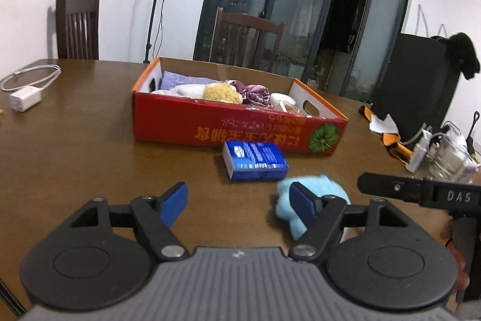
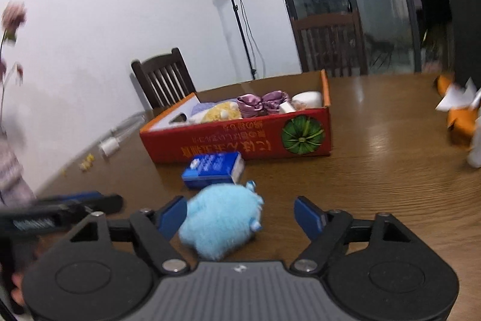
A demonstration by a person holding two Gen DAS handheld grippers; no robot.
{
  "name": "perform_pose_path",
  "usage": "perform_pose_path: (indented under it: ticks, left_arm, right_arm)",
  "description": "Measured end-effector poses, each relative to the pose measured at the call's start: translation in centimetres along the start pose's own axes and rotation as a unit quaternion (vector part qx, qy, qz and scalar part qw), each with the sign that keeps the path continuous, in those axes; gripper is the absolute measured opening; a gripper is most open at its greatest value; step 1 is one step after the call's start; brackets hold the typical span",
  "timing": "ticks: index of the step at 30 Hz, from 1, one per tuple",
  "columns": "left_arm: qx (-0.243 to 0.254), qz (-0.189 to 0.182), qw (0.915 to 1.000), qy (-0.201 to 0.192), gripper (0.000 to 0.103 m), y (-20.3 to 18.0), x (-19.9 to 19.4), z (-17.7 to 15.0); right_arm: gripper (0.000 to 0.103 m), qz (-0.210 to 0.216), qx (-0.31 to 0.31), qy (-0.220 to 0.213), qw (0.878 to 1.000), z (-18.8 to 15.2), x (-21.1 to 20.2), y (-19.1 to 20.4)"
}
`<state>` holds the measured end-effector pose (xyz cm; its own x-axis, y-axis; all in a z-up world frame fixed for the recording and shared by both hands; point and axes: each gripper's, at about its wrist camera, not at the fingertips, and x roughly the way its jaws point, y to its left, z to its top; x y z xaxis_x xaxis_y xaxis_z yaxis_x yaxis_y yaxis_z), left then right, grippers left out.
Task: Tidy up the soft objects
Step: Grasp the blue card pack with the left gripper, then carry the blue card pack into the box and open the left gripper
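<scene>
A red cardboard box [image 1: 240,125] stands on the brown wooden table [image 1: 75,140] and serves as the landmark. Inside it lie soft things: a lilac cloth [image 1: 183,79] at one end, a yellow knitted piece [image 1: 222,94] and a purple satin bundle [image 1: 255,95] toward the middle. Just in front of the box's printed long side lies a blue tissue pack [image 1: 255,161], close to the wall but apart from it. Nearer than the pack, farther from the box, sits a light blue plush toy [image 2: 222,223] on the table. The right gripper [image 2: 240,215] has its jaws spread wide; the toy lies between them against the left blue pad, the other pad clear of it, so nothing is grasped. The left gripper [image 1: 240,202] is likewise released, with bare table between its pads and the toy behind its right finger.
</scene>
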<state>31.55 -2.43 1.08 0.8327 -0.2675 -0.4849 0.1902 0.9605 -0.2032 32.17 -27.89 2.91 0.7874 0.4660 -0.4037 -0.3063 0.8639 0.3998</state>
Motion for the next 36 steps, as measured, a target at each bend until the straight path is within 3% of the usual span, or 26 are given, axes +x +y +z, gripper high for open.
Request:
perform_pose_path:
  ticks: [2, 6, 8, 9, 11, 12, 17, 21, 29, 32, 36]
  left_arm:
    - [-0.010, -0.004, 0.9999, 0.001, 0.069, 0.3, 2.1, 0.9]
    - [-0.049, -0.025, 0.9983, 0.019, 0.059, 1.6, 7.0, 3.0]
    - [-0.063, -0.045, 0.9966, 0.029, 0.043, 2.2, 8.7, 3.4]
    - [-0.068, -0.068, 0.9948, 0.033, 0.042, 2.6, 9.5, 3.4]
    - [-0.077, -0.092, 0.9915, 0.050, 0.037, 2.9, 10.7, 3.0]
    - [-0.068, -0.084, 0.9916, 0.071, 0.037, 2.7, 11.2, 2.8]
    - [-0.077, -0.079, 0.9920, 0.060, 0.034, 2.8, 10.8, 2.4]
    - [-0.097, -0.083, 0.9897, 0.063, 0.031, 3.6, 10.8, 2.4]
    - [-0.071, -0.079, 0.9932, 0.048, 0.031, 2.8, 10.3, 2.6]
    - [-0.104, -0.089, 0.9904, 0.021, 0.031, 2.2, 7.2, 2.9]
    - [-0.082, -0.102, 0.9912, -0.024, 0.031, -0.6, 0.1, 1.4]
  right_arm:
    - [0.069, 0.025, 0.018, 0.004, 1.000, 1.2, 2.2, -0.5]
    - [0.057, 0.031, -0.014, 0.022, 0.999, 3.1, 7.6, 0.3]
    - [0.049, 0.031, -0.013, 0.029, 0.999, 3.6, 9.7, 0.2]
    - [0.046, 0.033, -0.012, 0.031, 0.999, 3.7, 10.5, 0.1]
    - [0.031, 0.045, 0.006, 0.043, 0.998, 3.7, 11.5, -0.5]
    - [0.029, 0.056, 0.022, 0.052, 0.997, 3.5, 11.9, -1.0]
    - [0.016, 0.060, 0.059, 0.054, 0.995, 3.3, 12.3, -1.8]
    - [0.013, 0.060, 0.047, 0.053, 0.996, 3.0, 12.4, -1.7]
    - [0.014, 0.055, 0.022, 0.043, 0.997, 2.9, 12.3, -1.6]
    - [0.014, 0.063, 0.030, 0.037, 0.997, 3.0, 10.4, -1.1]
    - [0.015, 0.068, 0.002, 0.015, 0.998, 1.1, 4.2, 1.4]
